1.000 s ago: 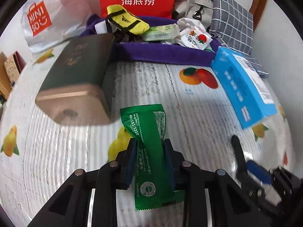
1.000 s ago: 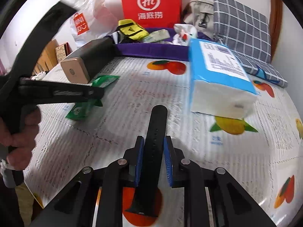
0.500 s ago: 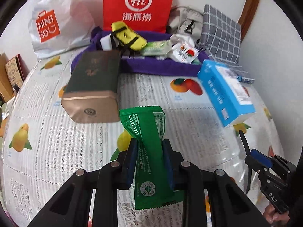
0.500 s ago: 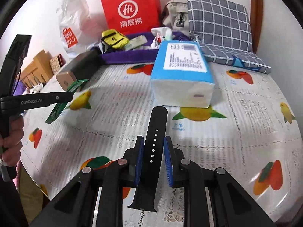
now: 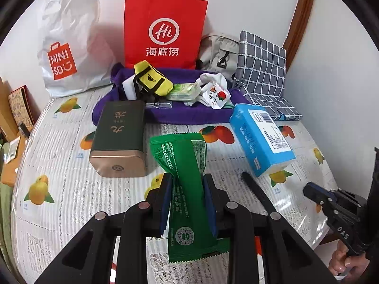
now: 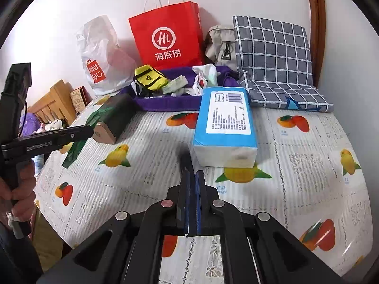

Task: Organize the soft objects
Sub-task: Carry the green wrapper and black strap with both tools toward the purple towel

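The left gripper (image 5: 187, 198) pinches a glossy green foil sachet (image 5: 182, 189) by its middle, crimped ends sticking out above and below the blue pads, the packet held clear above the table (image 5: 71, 189). The right gripper (image 6: 191, 196) has its jaws pressed almost together on a thin black strap (image 6: 186, 165), flat and stiff-looking, turned edge-on so it reads as a narrow blade rising past the fingertips. Both tools tilt steeply downward, each held from below by a bare hand (image 6: 20, 189) wrapped round the handle. Beneath them the round table wears a shiny plastic cloth printed with fruit over white lace. On it lie a dark green tin (image 5: 120, 139) with a copper end, on its side, and a soft blue tissue pack (image 6: 225, 127). Behind, a purple fabric tray (image 5: 189, 113) holds a yellow pouch (image 5: 151, 80), socks and small packets. Against the wall stand a red paper bag (image 5: 165, 30), a crinkled white plastic bag (image 5: 71, 47) and a checked grey cushion (image 6: 272, 54).
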Available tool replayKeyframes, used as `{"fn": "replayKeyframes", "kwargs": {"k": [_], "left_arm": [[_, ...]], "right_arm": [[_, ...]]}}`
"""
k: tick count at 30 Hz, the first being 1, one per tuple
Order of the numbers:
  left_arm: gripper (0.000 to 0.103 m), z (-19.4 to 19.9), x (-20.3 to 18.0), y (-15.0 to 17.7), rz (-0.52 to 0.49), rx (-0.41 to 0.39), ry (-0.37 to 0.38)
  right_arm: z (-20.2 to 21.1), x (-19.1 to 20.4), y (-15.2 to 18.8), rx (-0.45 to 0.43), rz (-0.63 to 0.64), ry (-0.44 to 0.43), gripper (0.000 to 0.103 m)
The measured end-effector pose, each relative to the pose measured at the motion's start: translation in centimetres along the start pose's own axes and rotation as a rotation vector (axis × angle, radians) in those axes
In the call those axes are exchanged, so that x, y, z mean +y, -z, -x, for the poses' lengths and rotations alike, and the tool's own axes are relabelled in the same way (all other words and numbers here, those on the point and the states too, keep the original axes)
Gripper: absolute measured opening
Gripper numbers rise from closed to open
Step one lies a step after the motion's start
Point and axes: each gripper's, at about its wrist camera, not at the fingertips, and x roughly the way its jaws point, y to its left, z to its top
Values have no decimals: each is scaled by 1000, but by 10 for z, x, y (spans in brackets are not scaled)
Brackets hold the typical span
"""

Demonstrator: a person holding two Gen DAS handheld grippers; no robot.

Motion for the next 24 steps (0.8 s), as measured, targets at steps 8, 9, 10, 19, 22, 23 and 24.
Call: {"fn": "replayKeyframes", "kwargs": {"k": [8,9,10,19,22,23,24], "left_arm": [[25,1,7,4,10,9,5],[25,0,8,5,10,13,3],[25,-1,9,6,10,16,2],[25,-8,17,7,34,33,5],[25,-9,15,6,29,33,9],[25,-9,15,6,29,31,12],[25,-8,14,5,28,30,14]], "right_arm": [[-51,-1,20,117,22,-4,28],[-58,-2,23,134,24,2,28],[-66,-2,26,153,22,6,28],[-77,17,35,109,144,51,28],[-77,5,31,127,101,-1,21],[-76,4,29,127,98,-7,20],[-73,5,28,126,100,-16,20]]}}
